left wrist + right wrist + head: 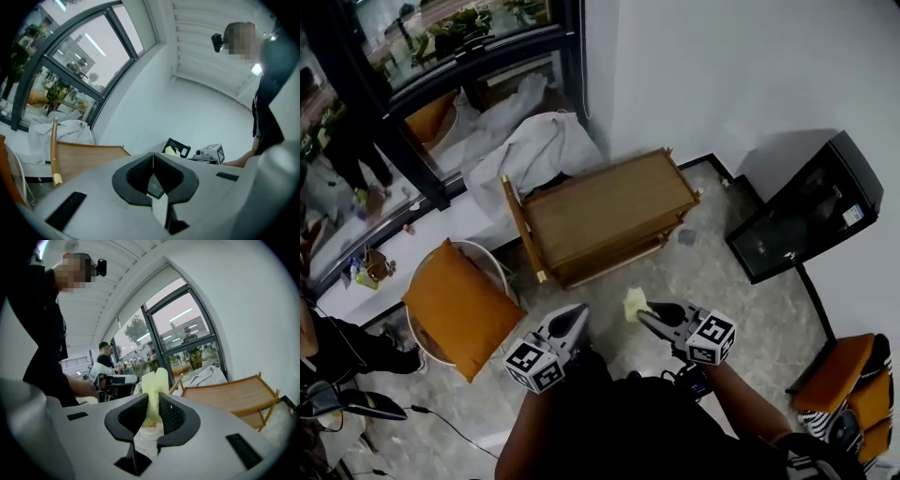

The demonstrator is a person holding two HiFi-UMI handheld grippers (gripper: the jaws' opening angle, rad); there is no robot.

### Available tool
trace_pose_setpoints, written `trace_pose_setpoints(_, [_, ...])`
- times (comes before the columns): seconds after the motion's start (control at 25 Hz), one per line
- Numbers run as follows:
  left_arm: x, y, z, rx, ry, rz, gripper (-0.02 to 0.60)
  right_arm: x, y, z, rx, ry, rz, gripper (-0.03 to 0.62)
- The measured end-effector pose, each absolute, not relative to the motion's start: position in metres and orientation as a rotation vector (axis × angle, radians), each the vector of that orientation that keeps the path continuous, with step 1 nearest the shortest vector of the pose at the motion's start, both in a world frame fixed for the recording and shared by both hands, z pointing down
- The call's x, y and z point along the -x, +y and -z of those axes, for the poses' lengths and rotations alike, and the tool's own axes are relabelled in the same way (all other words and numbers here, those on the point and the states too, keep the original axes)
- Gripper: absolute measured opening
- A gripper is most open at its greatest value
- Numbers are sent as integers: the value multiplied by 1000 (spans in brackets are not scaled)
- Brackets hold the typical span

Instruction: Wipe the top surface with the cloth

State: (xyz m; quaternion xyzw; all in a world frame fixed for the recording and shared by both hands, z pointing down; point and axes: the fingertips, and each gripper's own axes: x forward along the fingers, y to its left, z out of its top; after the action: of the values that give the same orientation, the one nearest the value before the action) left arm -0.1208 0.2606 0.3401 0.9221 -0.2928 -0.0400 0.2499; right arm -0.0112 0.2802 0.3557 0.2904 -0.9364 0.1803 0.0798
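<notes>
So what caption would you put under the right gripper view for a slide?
Yellow cloth pinched in the right claw, with the wooden cart ahead beside the window.

This looks like a lounge corner of a home or office. It has a pale speckled stone floor [741,309], a plain white wall [703,75] and a tall dark-framed window [441,66] with green plants [459,23] beyond it. The furniture is a low wooden table [605,211], a round white chair with an orange cushion [459,305] and a black screen on a stand [811,211].
</notes>
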Motion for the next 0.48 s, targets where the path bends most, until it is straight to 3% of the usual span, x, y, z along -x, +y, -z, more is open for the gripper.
trace_pose_setpoints(0.48, [205, 142, -368, -2444, -970, 93, 14, 77, 149, -368, -853, -2694, -481, 66])
